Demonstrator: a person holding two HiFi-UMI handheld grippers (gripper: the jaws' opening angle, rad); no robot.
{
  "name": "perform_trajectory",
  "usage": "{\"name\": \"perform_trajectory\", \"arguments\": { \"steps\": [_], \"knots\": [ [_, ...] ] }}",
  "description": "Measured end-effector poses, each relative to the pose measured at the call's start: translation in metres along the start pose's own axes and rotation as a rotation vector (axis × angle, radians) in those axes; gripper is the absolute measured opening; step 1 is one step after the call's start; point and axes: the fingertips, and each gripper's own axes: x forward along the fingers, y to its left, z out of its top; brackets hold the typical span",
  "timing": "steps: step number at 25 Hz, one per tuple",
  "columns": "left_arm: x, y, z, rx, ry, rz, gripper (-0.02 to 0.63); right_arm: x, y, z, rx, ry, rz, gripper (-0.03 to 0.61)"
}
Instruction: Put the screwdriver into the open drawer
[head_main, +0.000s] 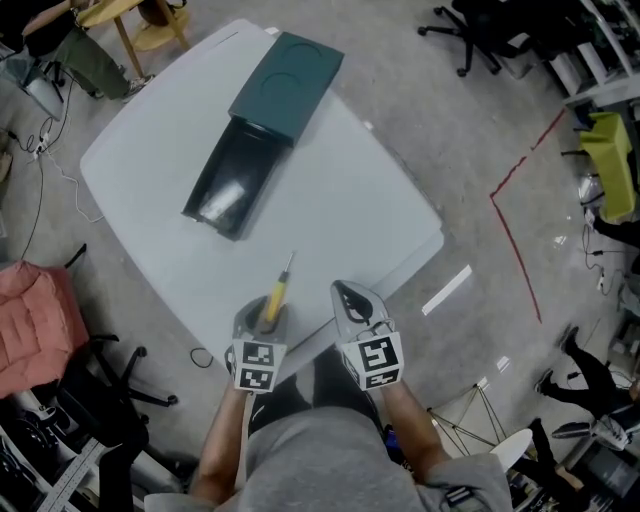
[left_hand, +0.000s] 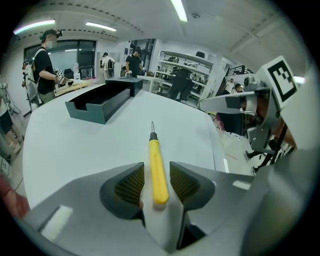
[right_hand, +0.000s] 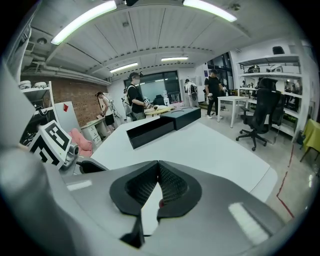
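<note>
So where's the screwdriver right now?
In head view the screwdriver lies near the table's close edge, left side, between the left gripper's open jaws; the open drawer sits farther up.

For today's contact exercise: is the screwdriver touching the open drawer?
Apart. The head view shows bare table between the screwdriver and the open drawer.
</note>
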Motion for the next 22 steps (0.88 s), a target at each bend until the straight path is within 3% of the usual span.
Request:
{"name": "perform_trajectory", "arguments": {
  "steps": [7, 15, 22],
  "knots": [
    [0.002, 0.006, -0.005, 0.000, 0.020, 0.045, 0.094, 0.002, -0.003, 0.000, 0.008, -0.001, 0.002, 0.003],
    [0.002, 0.008, -0.006, 0.017, 0.045, 0.052, 0.087, 0.001, -0.002, -0.002, 0.011, 0.001, 0.000, 0.003],
    [0.002, 0.011, -0.003, -0.015, 0.007, 0.064, 0.084, 0.000, -0.003, -0.002, 0.012, -0.001, -0.001, 0.003]
  ]
}}
